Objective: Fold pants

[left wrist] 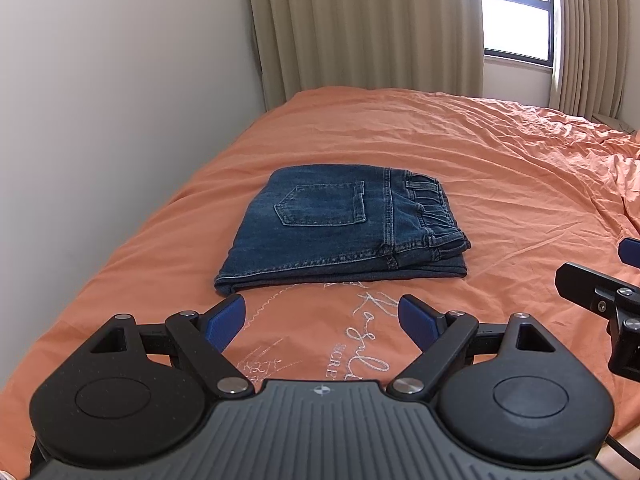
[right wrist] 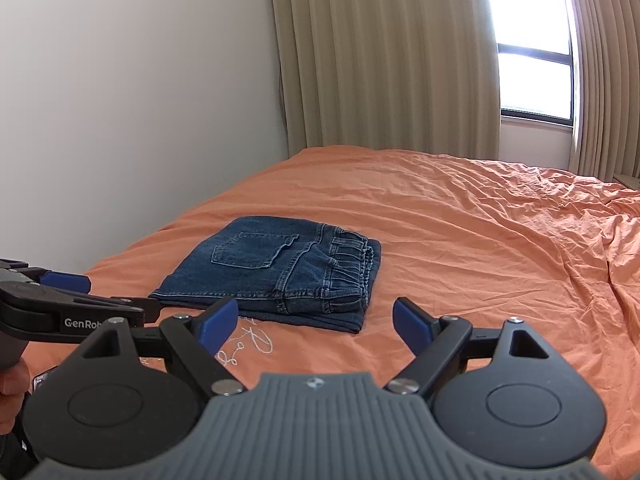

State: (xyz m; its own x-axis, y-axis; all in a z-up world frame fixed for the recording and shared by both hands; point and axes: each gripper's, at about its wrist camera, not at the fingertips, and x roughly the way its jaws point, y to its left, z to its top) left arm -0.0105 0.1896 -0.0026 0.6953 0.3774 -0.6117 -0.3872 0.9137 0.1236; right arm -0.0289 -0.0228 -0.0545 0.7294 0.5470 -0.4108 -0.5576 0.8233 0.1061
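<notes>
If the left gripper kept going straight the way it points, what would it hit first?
Probably the near folded edge of the jeans on the orange bedspread; the open left gripper faces it with only bare bedspread between, though depth is unclear.

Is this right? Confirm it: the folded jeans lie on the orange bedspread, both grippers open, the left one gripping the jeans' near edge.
Not quite. The left gripper holds nothing; the left wrist view shows it open, short of the folded jeans. The orange bedspread and open right gripper are right.
</notes>
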